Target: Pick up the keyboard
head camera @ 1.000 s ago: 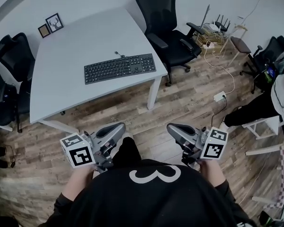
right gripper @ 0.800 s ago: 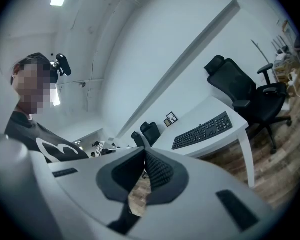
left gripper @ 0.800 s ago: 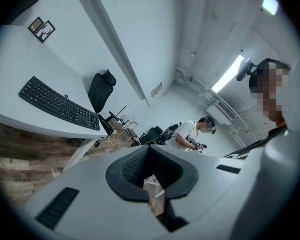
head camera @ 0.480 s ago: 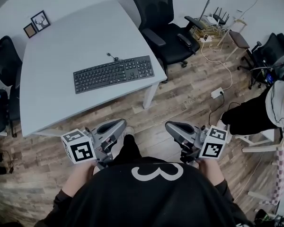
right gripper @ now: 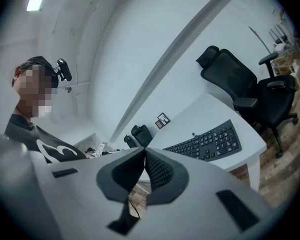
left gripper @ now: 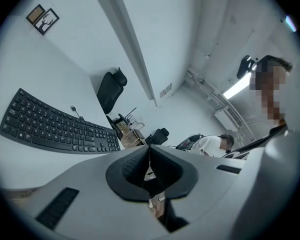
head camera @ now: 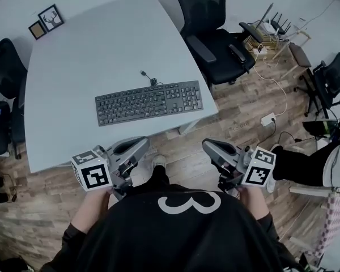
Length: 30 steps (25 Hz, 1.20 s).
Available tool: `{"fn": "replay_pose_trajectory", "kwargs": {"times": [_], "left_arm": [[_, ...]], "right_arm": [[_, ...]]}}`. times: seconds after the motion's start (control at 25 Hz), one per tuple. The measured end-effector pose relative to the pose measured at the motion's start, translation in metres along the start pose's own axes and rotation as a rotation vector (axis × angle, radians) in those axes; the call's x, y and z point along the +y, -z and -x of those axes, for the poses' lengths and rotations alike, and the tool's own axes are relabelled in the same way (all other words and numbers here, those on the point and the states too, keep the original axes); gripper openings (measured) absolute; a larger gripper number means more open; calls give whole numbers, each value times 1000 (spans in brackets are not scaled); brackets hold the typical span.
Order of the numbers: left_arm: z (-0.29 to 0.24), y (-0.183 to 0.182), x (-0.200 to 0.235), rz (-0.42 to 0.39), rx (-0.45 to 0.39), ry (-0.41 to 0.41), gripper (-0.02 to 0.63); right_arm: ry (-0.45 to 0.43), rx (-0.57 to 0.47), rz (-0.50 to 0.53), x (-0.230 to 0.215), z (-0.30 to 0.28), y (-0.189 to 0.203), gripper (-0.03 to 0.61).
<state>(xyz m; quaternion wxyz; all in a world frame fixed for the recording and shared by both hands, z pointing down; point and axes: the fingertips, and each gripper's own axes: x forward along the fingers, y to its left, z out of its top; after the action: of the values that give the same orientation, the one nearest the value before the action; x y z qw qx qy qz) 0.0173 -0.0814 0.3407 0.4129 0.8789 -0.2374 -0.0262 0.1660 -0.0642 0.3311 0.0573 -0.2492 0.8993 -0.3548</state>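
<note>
A black keyboard (head camera: pixel 149 102) lies flat near the front edge of a white table (head camera: pixel 73 61), its cable curled at its far side. My left gripper (head camera: pixel 140 145) hangs just off the table's front edge, below the keyboard's left half, jaws shut and empty. My right gripper (head camera: pixel 208 146) is level with it, off the table's front right corner, also shut with nothing held. The keyboard (left gripper: pixel 55 126) lies ahead and left in the left gripper view, past that gripper (left gripper: pixel 149 151). In the right gripper view the keyboard (right gripper: pixel 206 143) is ahead to the right of the gripper (right gripper: pixel 144 153).
Two small picture frames (head camera: pixel 45 22) stand at the table's far left corner. A black office chair (head camera: pixel 215 27) stands at the table's right, more chairs (head camera: pixel 3 95) at its left. Cables, a power strip (head camera: pixel 267 119) and a router lie on the wooden floor to the right. A second person sits at far right.
Both grippers have come forward toward the table, staying shut. The keyboard and the table's front edge now lie much closer to them in the head view.
</note>
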Motion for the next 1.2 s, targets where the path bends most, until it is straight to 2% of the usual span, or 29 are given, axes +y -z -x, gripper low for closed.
{"fn": "replay_pose_trajectory", "kwargs": {"times": [0.24, 0.44, 0.6, 0.68, 0.76, 0.84, 1.0, 1.2], "left_arm": [[21, -29, 49, 33, -36, -50, 15], [43, -44, 96, 47, -88, -160, 15], [58, -60, 127, 33, -116, -237, 21], [63, -64, 140, 20, -111, -266, 51], [66, -68, 154, 17, -97, -298, 121], [69, -73, 170, 21, -90, -333, 152], [75, -75, 201, 5, -63, -420, 183], [81, -74, 229, 1, -26, -502, 227]], "right_arm": [[-12, 53, -25, -29, -36, -12, 11], [19, 74, -73, -62, -53, -21, 11], [43, 83, -73, -85, -63, -33, 12], [72, 92, -73, -99, -65, -35, 12], [108, 103, -74, -114, -66, -37, 14], [131, 113, -83, -127, -70, -38, 17], [164, 146, -85, -149, -79, -36, 18], [189, 171, -82, -166, -86, -38, 61]]}}
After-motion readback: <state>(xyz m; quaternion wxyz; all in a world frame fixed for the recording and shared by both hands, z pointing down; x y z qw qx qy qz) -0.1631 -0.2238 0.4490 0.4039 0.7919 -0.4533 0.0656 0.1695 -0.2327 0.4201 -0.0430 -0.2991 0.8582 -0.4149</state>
